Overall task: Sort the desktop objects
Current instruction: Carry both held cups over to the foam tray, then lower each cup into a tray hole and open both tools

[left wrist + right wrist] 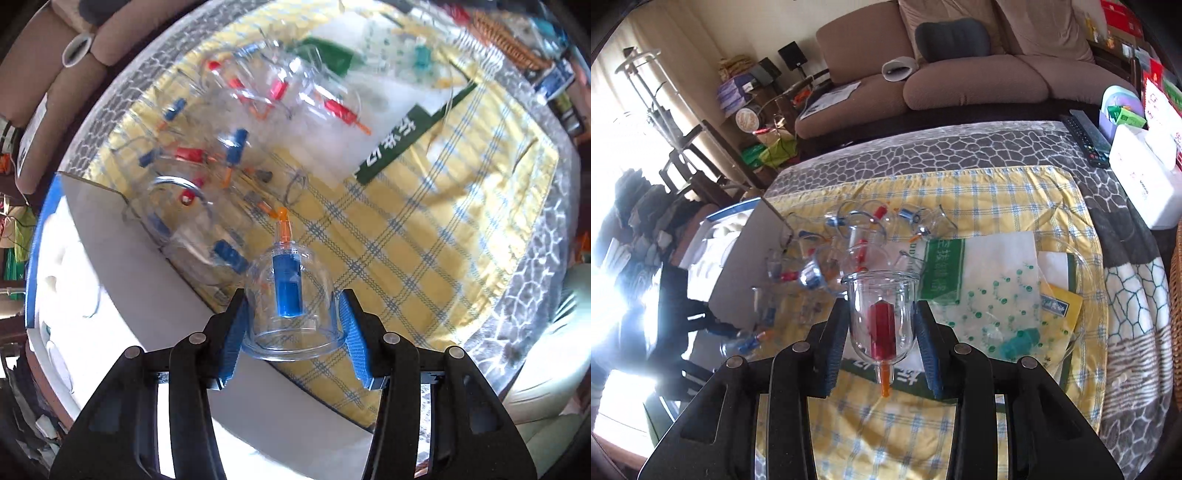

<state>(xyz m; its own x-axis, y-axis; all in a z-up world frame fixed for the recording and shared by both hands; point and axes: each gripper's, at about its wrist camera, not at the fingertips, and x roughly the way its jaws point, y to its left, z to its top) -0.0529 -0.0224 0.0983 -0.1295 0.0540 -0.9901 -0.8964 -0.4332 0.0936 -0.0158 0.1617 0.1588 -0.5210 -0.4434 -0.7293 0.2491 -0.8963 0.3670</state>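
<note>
Left hand-held gripper (291,317): I have it pointing down, its blue pads closed on the sides of a clear cup with a blue core (288,291); the cup's rim faces my camera and its orange tip points away.
Right hand-held gripper (881,332): I hold a clear cup with a red core (881,317) between its pads, rim pointing away from me, orange tip toward my camera, lifted clear of the cloth.
Yellow checked cloth (990,192): it lies under both cups and covers the middle of the tabletop (923,151), which has a grey pebble-pattern cover.
Pile of clear cups (857,236): loose cups with red and blue cores lie jumbled on the cloth beyond the right gripper, some tipped on their sides.
White box (122,258): open, blue-edged, at the cloth's edge just beside the left gripper's cup.
Plastic bag with green print (990,280): flat on the cloth, right of the pile.
Sofa (960,74): brown, behind the tabletop.
</note>
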